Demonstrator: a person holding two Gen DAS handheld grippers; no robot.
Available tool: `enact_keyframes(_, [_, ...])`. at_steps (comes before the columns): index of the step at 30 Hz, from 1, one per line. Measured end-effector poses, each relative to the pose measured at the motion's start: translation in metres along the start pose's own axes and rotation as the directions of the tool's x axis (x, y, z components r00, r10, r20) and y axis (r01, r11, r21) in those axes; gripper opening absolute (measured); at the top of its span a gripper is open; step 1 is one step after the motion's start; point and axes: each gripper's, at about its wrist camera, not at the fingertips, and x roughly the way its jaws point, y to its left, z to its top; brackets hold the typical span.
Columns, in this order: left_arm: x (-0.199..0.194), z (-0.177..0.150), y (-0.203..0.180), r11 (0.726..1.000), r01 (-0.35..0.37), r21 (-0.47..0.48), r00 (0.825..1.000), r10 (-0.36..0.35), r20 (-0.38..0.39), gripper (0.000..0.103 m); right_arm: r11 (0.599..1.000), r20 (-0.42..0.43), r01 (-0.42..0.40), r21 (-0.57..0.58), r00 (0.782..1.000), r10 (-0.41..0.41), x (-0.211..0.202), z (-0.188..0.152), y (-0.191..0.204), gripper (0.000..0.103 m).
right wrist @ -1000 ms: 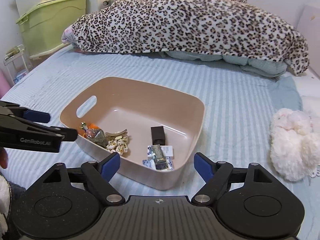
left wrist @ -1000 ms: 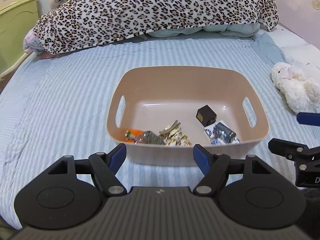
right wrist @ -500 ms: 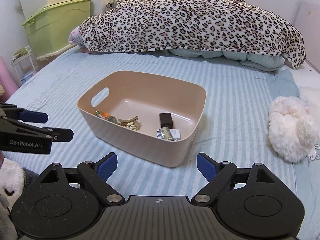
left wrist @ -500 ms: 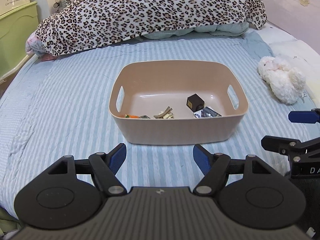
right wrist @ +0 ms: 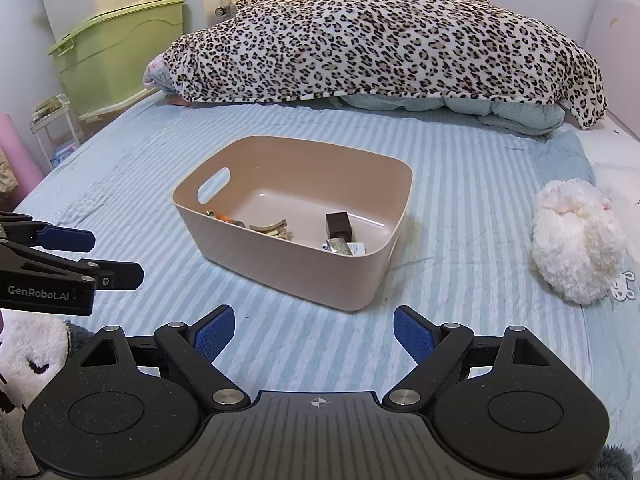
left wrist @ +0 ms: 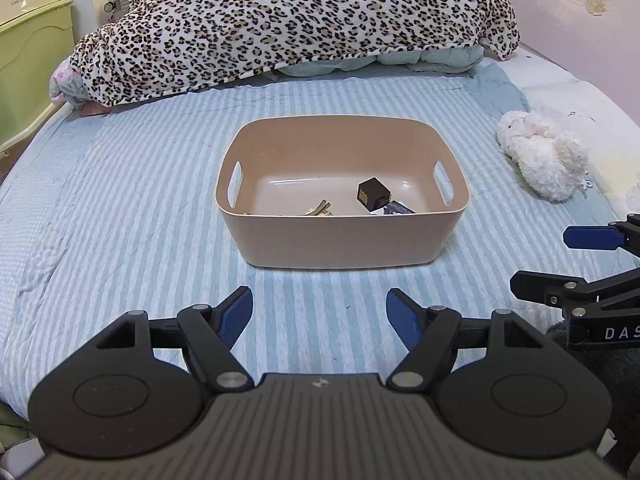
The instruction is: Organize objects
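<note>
A beige plastic basket (left wrist: 344,248) with two handle slots stands on the striped blue bed; it also shows in the right wrist view (right wrist: 288,276). Inside lie a small dark box (left wrist: 373,195), a tan hair clip (left wrist: 320,209), flat packets (right wrist: 344,247) and an orange item (right wrist: 224,217). My left gripper (left wrist: 320,312) is open and empty, held back from the basket's near wall. My right gripper (right wrist: 314,330) is open and empty, back from the basket's near right corner. Each gripper shows at the edge of the other's view.
A white plush toy (left wrist: 544,154) lies on the bed right of the basket, also in the right wrist view (right wrist: 576,236). A leopard-print blanket (left wrist: 296,24) is heaped at the far end. Green storage bins (right wrist: 116,52) stand left of the bed.
Both grippers have pulled back and lower from the basket, which now looks smaller and farther. Both stayed open and empty. The basket's contents have not moved.
</note>
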Motion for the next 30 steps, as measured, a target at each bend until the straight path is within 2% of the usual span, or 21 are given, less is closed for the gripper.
enact_keyframes(16, [-0.020, -0.014, 0.003, 1.000, 0.013, -0.018, 1.000, -0.013, -0.013, 0.075, 0.999, -0.034, 0.002, 0.033, 0.999, -0.001, -0.009, -0.016, -0.003, 0.088])
enact_keyframes(30, [-0.016, -0.021, -0.003, 1.000, 0.024, -0.010, 0.999, -0.025, -0.041, 0.075, 1.000, -0.042, 0.010, 0.027, 0.999, -0.009, -0.015, -0.022, -0.006, 0.088])
